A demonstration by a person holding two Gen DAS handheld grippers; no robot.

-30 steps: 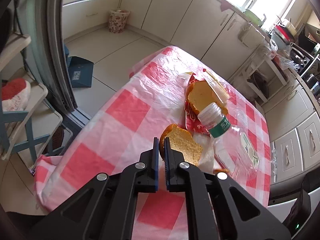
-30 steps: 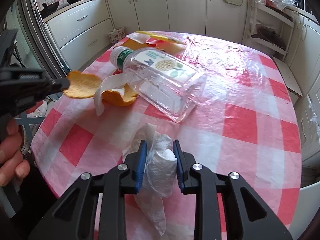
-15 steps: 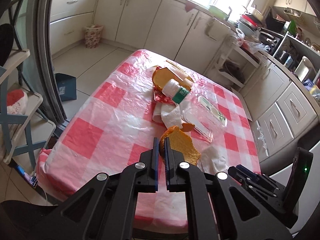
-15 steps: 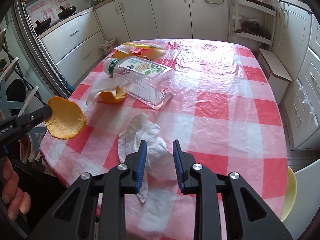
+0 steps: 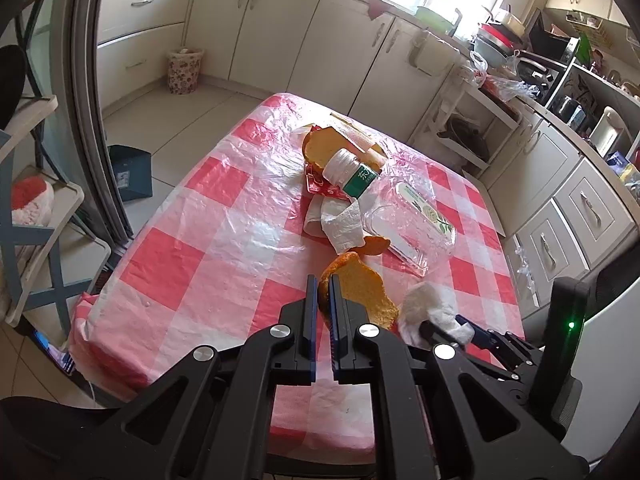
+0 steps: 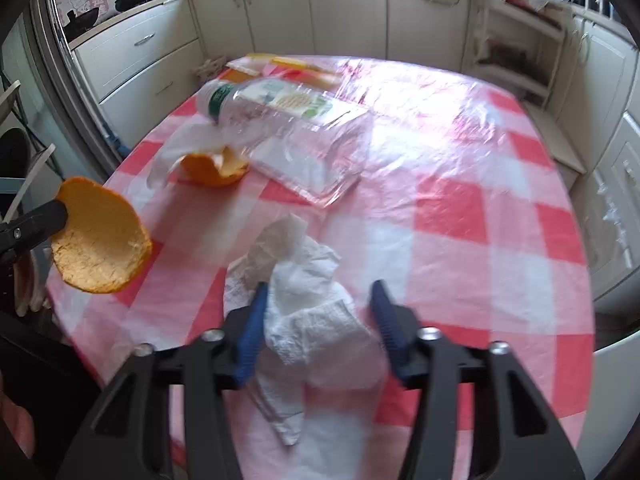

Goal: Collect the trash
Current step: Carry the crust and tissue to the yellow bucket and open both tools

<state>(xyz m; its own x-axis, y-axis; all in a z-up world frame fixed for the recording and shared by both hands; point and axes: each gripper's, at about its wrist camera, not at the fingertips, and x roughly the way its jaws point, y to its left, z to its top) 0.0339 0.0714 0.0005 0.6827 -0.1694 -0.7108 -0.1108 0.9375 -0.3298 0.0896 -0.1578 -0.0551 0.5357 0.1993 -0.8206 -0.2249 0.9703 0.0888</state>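
My left gripper (image 5: 323,286) is shut on a piece of orange peel (image 5: 362,294) and holds it above the near edge of the checked table (image 5: 180,256). The peel also shows in the right wrist view (image 6: 100,240). My right gripper (image 6: 320,300) is open, with a crumpled white tissue (image 6: 316,320) between its spread fingers; whether the tissue touches them is unclear. A clear plastic bottle (image 6: 288,120) lies on its side further back, with another orange peel (image 6: 214,166) and white paper (image 5: 340,220) beside it.
More peel and a red wrapper (image 5: 320,160) lie past the bottle's cap. White cabinets (image 5: 280,40) ring the room. A small floral bin (image 5: 183,70) stands on the floor at the far left. A shelf unit (image 5: 36,200) stands left of the table.
My left gripper has pulled back and up with the peel. My right gripper has opened wide around the tissue, after being narrow around it a second ago.
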